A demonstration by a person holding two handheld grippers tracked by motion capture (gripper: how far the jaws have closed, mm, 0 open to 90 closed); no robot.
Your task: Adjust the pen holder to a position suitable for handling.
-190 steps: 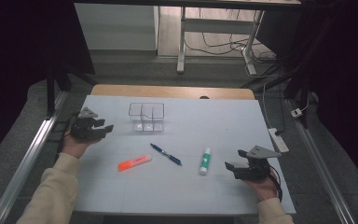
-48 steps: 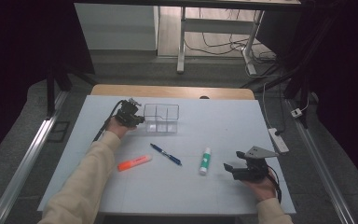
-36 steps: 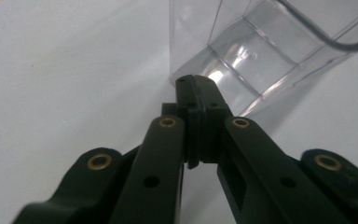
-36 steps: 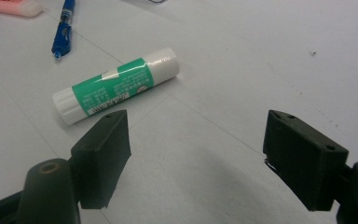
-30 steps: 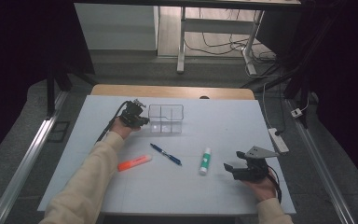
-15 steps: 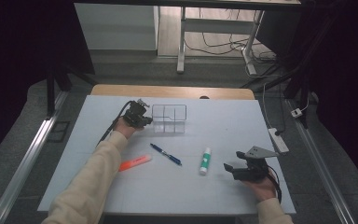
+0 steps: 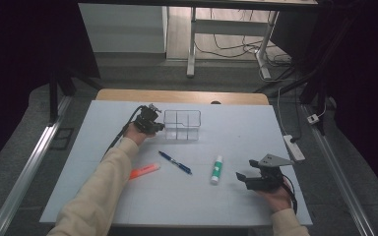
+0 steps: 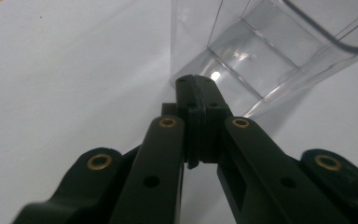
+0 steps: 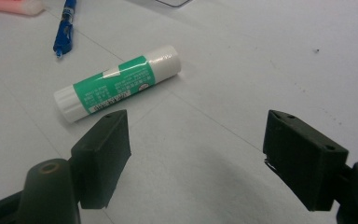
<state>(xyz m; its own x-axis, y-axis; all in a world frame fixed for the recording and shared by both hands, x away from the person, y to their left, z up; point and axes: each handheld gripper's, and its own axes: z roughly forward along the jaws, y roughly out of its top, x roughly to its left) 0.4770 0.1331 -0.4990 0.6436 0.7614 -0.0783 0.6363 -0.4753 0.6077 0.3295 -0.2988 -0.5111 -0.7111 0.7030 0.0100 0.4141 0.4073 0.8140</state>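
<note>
Now the left tongs point(image 7: 153, 125) press shut against the clear organizer point(image 7: 182, 125).

Closed with nothing between the jaws, they meet the box's left wall low down, at desk point(image 7: 246, 128) level; in the left gripper view the tip point(image 8: 196, 93) sits right at the base corner of the organizer point(image 8: 261, 51), which suggests a nudge sideways rather than a lift. That box stands at the far middle of the desk, its compartments empty. Nearer lie an orange highlighter point(image 7: 144, 171), a blue pen point(image 7: 175, 162) and a glue stick point(image 7: 217, 169), probably meant for those compartments. The right tongs point(image 7: 248, 179) hover open at the near right, jaws wide apart just beside the glue stick point(image 9: 117, 82), likely ready to take it.
</note>
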